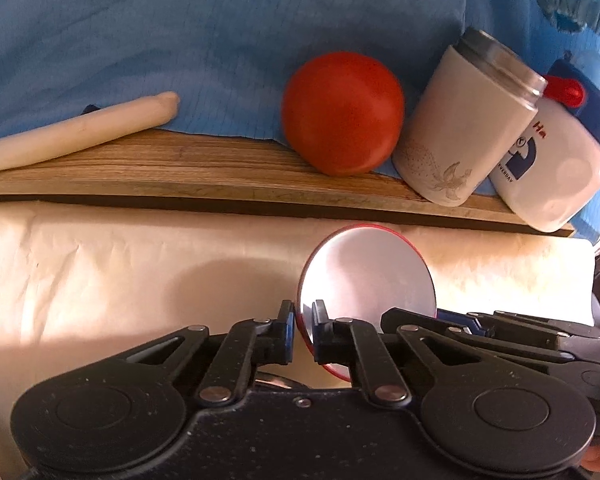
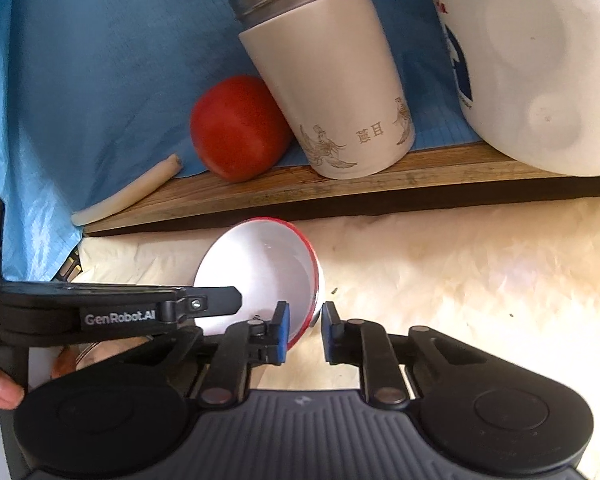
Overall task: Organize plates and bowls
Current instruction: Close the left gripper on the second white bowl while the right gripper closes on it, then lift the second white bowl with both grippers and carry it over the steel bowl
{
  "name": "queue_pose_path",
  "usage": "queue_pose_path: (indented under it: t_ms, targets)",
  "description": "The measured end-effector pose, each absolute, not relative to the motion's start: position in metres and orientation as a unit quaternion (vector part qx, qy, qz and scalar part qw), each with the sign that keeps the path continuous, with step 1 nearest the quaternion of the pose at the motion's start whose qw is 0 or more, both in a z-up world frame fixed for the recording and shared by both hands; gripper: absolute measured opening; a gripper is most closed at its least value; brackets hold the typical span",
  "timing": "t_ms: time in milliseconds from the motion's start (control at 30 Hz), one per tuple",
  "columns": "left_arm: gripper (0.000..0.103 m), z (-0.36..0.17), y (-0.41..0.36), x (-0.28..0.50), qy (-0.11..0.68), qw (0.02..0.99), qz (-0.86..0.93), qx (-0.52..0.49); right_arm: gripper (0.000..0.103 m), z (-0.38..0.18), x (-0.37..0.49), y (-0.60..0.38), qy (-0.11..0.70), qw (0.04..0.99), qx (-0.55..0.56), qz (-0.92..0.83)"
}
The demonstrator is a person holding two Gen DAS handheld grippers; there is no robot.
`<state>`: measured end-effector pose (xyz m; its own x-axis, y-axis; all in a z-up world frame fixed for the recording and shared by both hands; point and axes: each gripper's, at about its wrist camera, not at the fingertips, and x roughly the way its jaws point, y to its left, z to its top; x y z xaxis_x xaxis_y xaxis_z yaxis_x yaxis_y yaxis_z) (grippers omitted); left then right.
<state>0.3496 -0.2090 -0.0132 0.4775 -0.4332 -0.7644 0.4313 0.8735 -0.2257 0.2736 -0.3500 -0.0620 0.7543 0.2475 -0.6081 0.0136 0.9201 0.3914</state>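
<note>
The small white bowl with a red rim (image 1: 366,276) sits tipped on the cream-covered worktop (image 1: 100,272), just before a wooden board (image 1: 180,168). The left gripper (image 1: 303,330) has its fingers pinched shut on the bowl's rim, while the right gripper (image 2: 305,332) has its fingers nearly closed astride the opposite rim, contact unclear. The bowl looks light, stiff, glossy and likely slippery, so the thin rim seems the best hold
</note>
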Motion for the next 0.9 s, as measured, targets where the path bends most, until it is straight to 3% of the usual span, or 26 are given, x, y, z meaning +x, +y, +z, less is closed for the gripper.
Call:
queue_pose_path:
  t_ms: [900]
  targets:
    - [0.006, 0.053, -0.122, 0.299, 0.374, 0.902, -0.215, -0.030, 0.009, 0.004, 0.249, -0.281, 0.299, 0.937, 0.139, 0.115]
